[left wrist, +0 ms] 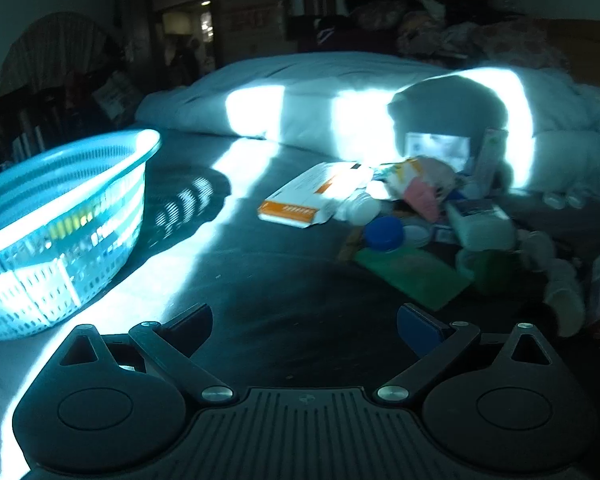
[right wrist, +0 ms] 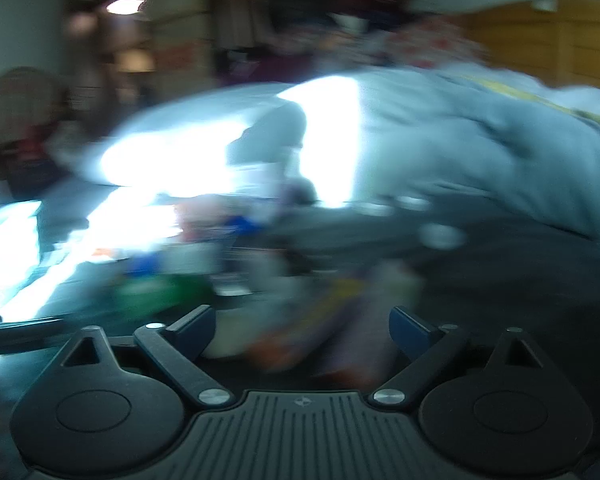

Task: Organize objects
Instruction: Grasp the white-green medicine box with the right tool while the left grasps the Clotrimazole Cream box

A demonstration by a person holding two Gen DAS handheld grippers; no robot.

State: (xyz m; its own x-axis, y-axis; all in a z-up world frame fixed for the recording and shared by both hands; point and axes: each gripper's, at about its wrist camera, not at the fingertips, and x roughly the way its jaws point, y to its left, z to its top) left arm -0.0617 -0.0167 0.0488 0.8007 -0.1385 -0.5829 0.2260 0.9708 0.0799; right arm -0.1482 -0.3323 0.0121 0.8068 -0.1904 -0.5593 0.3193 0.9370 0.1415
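A bed [left wrist: 260, 272] with a dark sheet fills both views, crossed by bright bands of light. A pale folded duvet [left wrist: 320, 96] lies along its far side. On the bed's left sits a light blue slotted basket [left wrist: 60, 216], upright, with something yellowish dimly visible through its wall.

Well apart from the basket, toward the right, lies a pile of small objects [left wrist: 432, 216]. At its left edge is a flat white and orange box [left wrist: 312, 196]. Just beside that are a flat green packet [left wrist: 416, 276], a white bottle [left wrist: 480, 220] lying on its side and a round blue cap [left wrist: 384, 232]. Other items in the pile are too dim to name.

The left claw [left wrist: 305, 320] hangs above bare sheet between the basket and the pile. Its jaws stand wide apart, with nothing between them and touching nothing.

The right wrist view is heavily blurred. The right claw [right wrist: 302, 326] is also spread wide, tilted down toward the pile. Smeared white, orange and purple shapes show through the gap between its fingers [right wrist: 192, 330], but the pads do not press on them. Whether a fingertip brushes anything cannot be told from the blur. Green and blue smears lie to its left.
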